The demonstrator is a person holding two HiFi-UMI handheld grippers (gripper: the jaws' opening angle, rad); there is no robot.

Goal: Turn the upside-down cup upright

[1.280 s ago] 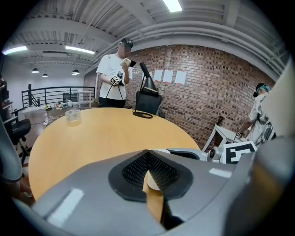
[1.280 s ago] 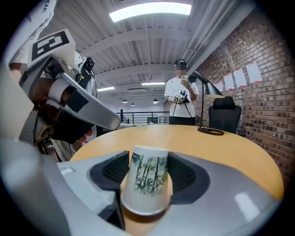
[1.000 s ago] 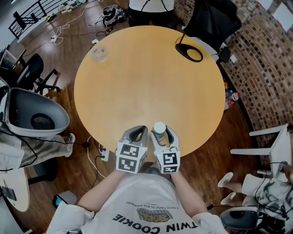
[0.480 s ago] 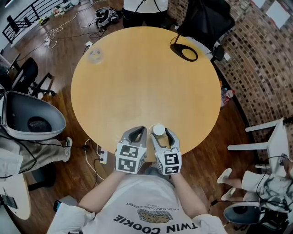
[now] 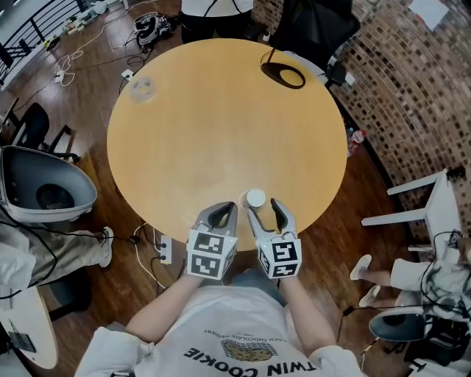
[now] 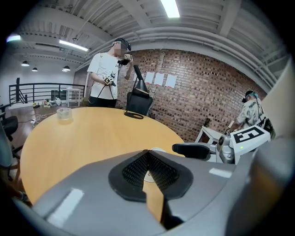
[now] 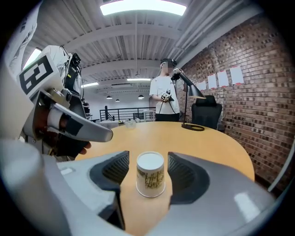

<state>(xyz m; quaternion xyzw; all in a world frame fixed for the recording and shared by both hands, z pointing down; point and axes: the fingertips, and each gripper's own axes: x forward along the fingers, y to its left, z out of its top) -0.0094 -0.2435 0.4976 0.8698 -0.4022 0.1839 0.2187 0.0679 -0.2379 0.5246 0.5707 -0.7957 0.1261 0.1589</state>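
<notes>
A white paper cup (image 5: 255, 199) with a yellow print stands upside-down on the round wooden table (image 5: 221, 125), close to its near edge. My right gripper (image 5: 263, 207) is open, one jaw on each side of the cup. In the right gripper view the cup (image 7: 150, 174) sits between the pads with a small gap on both sides. My left gripper (image 5: 225, 208) rests just left of the cup, shut on nothing. In the left gripper view its pads (image 6: 148, 152) meet at the tip, and a sliver of the cup shows beyond them.
A black lamp base (image 5: 283, 74) and a small clear container (image 5: 142, 87) sit at the table's far side. A person (image 5: 215, 9) stands beyond it. A grey chair (image 5: 44, 191) is to the left and a white chair (image 5: 434, 213) to the right.
The right gripper's jaws stand wider apart than before, and it has swung slightly to the right. The cup now sits nearer its fingertips. The left gripper has kept its place.
</notes>
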